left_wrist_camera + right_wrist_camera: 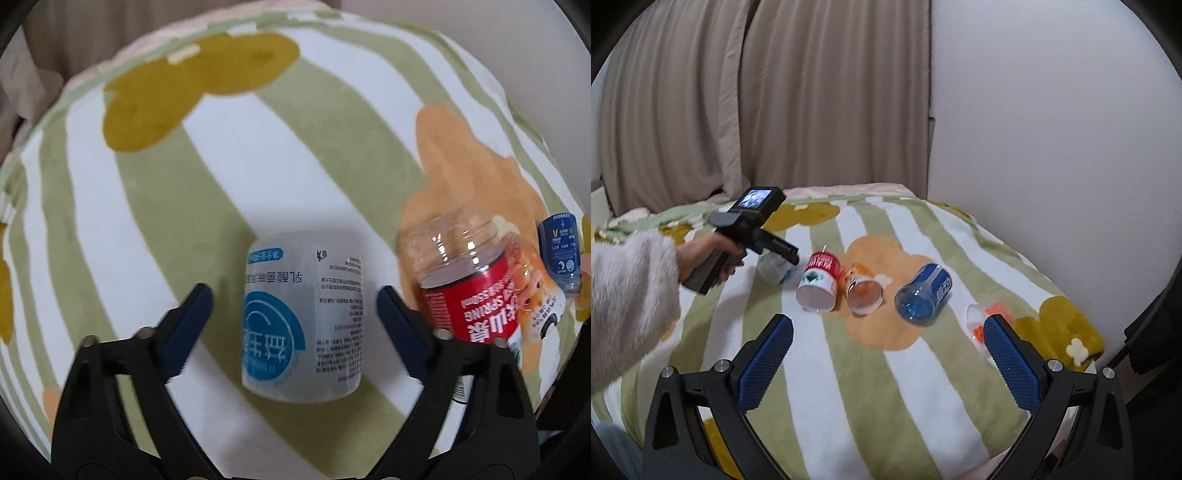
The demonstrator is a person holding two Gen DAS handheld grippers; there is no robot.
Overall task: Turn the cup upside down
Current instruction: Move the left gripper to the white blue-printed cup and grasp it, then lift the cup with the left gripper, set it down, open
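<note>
A clear cup with a blue and white label [303, 317] stands upside down on the striped blanket [184, 192], its print inverted. My left gripper [295, 299] is open, one finger on each side of this cup with a gap to it. In the right wrist view the same cup [774, 267] sits partly hidden behind the left gripper's body [746, 229]. My right gripper [888, 332] is open and empty, held above the blanket's near part.
A red-labelled cup [818, 284], an orange cup [862, 290], a blue cup [923, 293] and a small clear-and-orange cup [979, 321] lie in a row to the right. The red cup [480, 291] is close to the left gripper's right finger. Curtain and wall stand behind.
</note>
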